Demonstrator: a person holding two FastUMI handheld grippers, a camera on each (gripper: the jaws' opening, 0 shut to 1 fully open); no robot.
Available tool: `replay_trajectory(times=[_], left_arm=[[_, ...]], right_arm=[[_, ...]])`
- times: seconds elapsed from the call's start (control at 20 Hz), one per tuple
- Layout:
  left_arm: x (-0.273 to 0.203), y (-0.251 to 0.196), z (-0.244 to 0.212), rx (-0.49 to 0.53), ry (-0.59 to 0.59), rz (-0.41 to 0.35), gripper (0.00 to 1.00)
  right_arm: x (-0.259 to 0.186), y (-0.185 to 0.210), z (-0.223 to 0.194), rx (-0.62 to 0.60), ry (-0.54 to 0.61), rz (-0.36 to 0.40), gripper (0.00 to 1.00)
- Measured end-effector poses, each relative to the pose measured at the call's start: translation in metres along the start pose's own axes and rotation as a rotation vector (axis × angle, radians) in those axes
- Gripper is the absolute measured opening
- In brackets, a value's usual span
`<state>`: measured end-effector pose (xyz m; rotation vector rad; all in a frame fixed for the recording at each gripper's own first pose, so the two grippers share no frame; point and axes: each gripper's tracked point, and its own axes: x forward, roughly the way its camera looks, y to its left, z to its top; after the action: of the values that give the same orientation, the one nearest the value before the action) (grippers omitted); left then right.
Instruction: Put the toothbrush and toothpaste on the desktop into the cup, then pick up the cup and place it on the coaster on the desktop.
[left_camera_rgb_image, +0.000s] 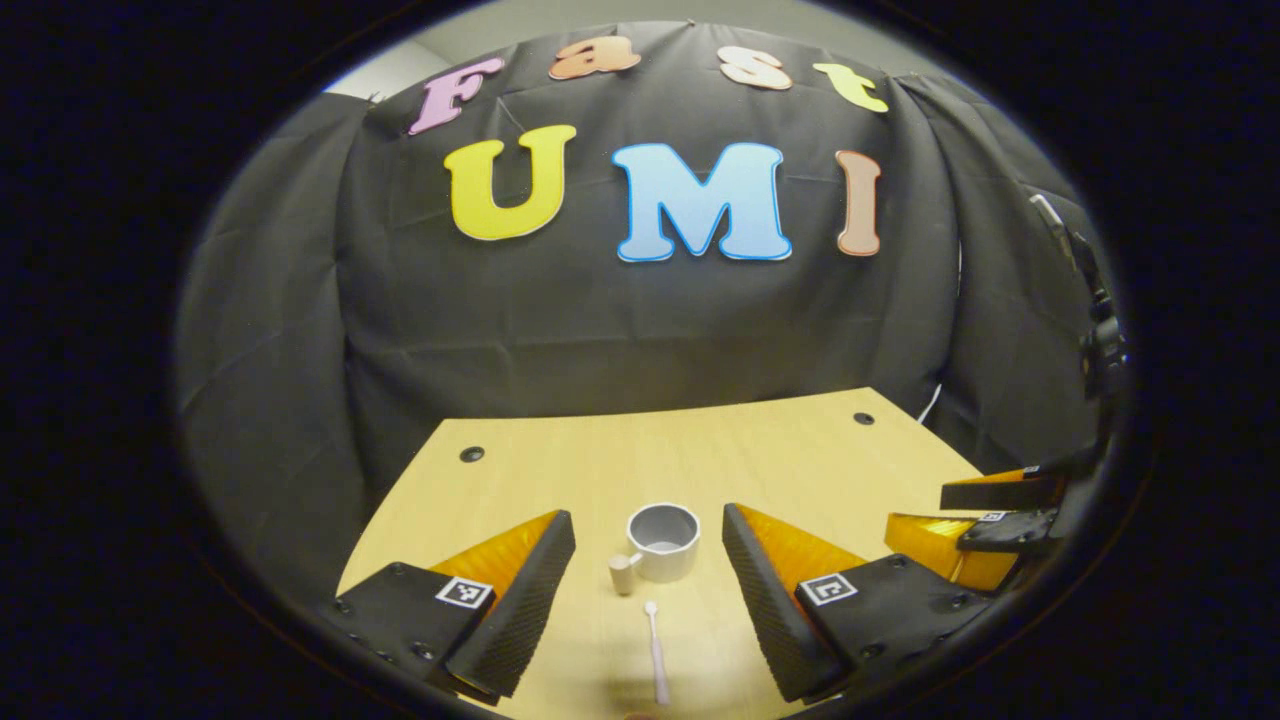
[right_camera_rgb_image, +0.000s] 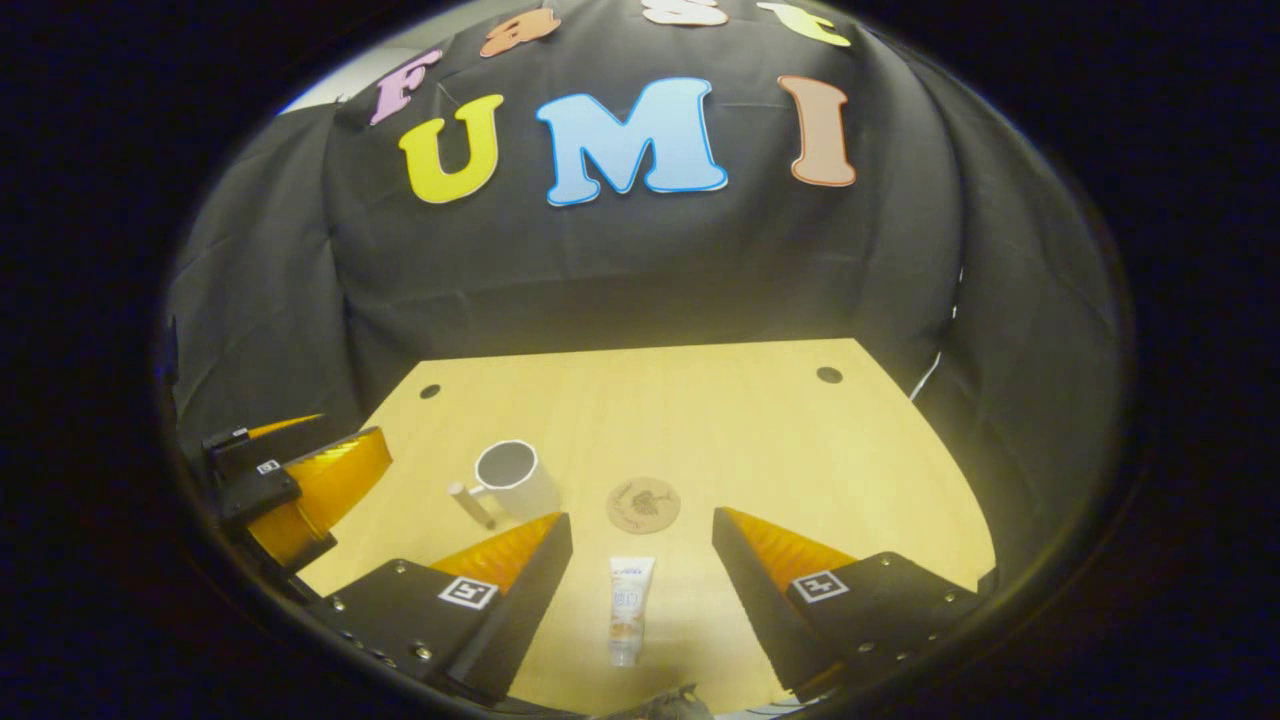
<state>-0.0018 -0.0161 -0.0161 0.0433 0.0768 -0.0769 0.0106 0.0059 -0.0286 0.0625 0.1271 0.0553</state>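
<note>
A white cup with a handle stands upright on the wooden desktop, just ahead of my left gripper, which is open. A pale toothbrush lies flat between the left fingers, head toward the cup. In the right gripper view, the toothpaste tube lies flat between the fingers of my open right gripper. A round cork coaster sits just beyond the tube. The cup stands left of the coaster. Neither gripper touches anything.
The right gripper hovers at the right side of the left gripper view; the left gripper shows at the left of the right gripper view. Black cloth walls close the desk behind and at both sides. Small dark holes mark the desk's far corners.
</note>
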Motion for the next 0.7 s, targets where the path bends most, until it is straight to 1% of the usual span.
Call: replay_trajectory(times=[0.05,0.1,0.15,0.2,0.4,0.5,0.55,0.6,0.65,0.7], left_arm=[[-0.001,-0.002,-0.002,-0.002,0.009,-0.01,1.0],[-0.002,-0.004,-0.002,-0.003,0.017,-0.019,1.0],[-0.002,-0.005,-0.005,-0.001,0.026,-0.027,0.96],[-0.003,-0.008,-0.007,0.003,0.034,-0.033,1.0],[-0.003,-0.013,-0.023,0.007,0.1,-0.062,1.0],[-0.005,-0.015,-0.034,0.011,0.135,-0.071,1.0],[-0.004,-0.017,-0.043,0.011,0.154,-0.074,0.96],[-0.002,-0.018,-0.049,0.01,0.174,-0.077,1.0],[-0.002,-0.019,-0.056,0.006,0.194,-0.081,1.0],[-0.002,-0.019,-0.063,-0.001,0.213,-0.084,0.96]], right_arm=[[0.0,0.0,-0.002,-0.002,0.008,-0.002,0.88],[0.002,0.001,-0.004,-0.004,0.018,0.0,0.88],[0.003,0.002,-0.008,-0.005,0.031,0.003,0.88],[0.004,0.002,-0.01,-0.003,0.044,0.006,0.9],[0.007,0.006,-0.031,0.007,0.122,0.02,0.91],[0.01,0.009,-0.046,0.023,0.169,0.032,0.93],[0.011,0.011,-0.054,0.03,0.194,0.037,0.93],[0.012,0.012,-0.06,0.038,0.218,0.042,0.94],[0.014,0.012,-0.066,0.044,0.239,0.042,0.93],[0.016,0.01,-0.073,0.048,0.261,0.034,0.94]])
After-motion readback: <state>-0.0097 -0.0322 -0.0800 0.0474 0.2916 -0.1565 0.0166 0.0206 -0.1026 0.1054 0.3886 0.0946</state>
